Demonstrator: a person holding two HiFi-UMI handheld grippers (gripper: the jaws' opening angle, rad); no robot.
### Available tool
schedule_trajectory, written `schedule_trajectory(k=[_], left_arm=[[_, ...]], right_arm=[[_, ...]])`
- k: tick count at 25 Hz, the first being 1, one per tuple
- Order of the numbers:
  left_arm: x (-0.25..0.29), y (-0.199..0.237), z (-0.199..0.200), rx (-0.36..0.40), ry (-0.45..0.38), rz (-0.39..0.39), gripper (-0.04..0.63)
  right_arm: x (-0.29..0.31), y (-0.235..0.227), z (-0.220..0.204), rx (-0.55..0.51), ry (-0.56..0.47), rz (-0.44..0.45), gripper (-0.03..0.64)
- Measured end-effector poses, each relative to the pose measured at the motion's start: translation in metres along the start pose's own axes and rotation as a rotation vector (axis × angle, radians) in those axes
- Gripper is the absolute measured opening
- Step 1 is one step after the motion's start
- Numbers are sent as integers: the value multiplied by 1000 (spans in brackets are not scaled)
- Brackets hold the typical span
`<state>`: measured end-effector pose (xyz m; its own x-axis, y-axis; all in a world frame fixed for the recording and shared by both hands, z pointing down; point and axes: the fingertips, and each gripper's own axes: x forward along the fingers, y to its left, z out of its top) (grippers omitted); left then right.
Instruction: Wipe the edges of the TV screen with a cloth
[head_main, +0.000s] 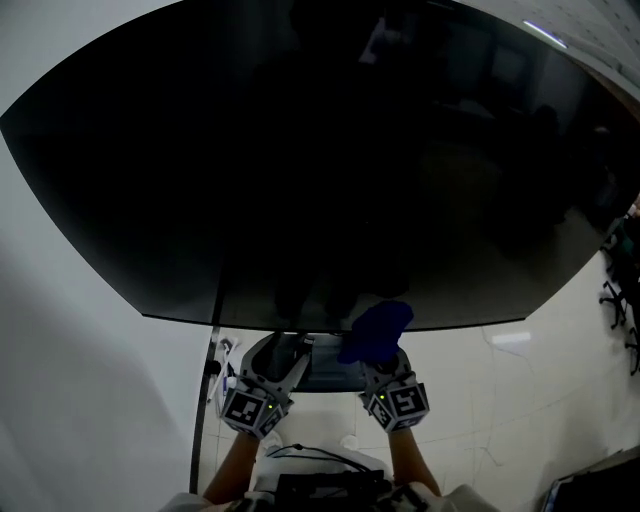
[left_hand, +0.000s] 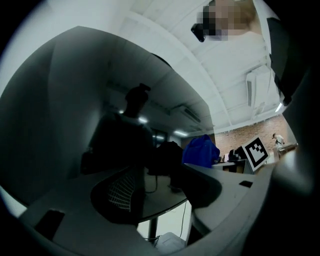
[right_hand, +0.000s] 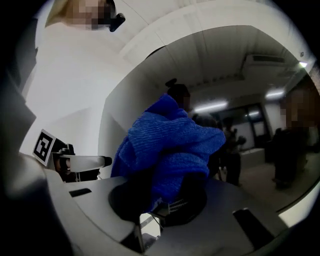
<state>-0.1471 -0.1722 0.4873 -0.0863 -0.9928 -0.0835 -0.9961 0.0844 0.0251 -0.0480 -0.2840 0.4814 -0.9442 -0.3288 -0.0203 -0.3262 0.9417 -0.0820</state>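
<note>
A large dark TV screen (head_main: 300, 160) fills most of the head view, with its lower edge (head_main: 330, 327) just above both grippers. My right gripper (head_main: 383, 355) is shut on a bunched blue cloth (head_main: 378, 330), which is up against that lower edge. In the right gripper view the cloth (right_hand: 167, 145) bulges out from between the jaws of the right gripper (right_hand: 162, 200). My left gripper (head_main: 283, 352) is just left of it, under the same edge, with its jaws apart and nothing between them. In the left gripper view, the left gripper (left_hand: 160, 195) faces the dark screen (left_hand: 75, 110), with the cloth (left_hand: 201, 151) to its right.
A white wall (head_main: 70, 330) lies left of the screen. A dark stand pole (head_main: 203, 410) runs down at the lower left. Pale tiled floor (head_main: 520, 400) spreads to the right, with dark office chairs (head_main: 622, 280) at the far right. Cables (head_main: 320, 460) lie near the person's arms.
</note>
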Motion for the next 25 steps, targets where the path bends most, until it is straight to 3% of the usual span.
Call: schedule_trajectory(k=[9,18,25], left_arm=[[2,10,5,42,-17,3,250],[7,-14,32,-34,-7,-64,250],[5,-21,34,-22,-19,-85,250]], right_arm=[[9,4,12,-30,-44,-16,60],[6,14,16,4,-29,-26,61],[0,19,16,15,-19,-23,60]])
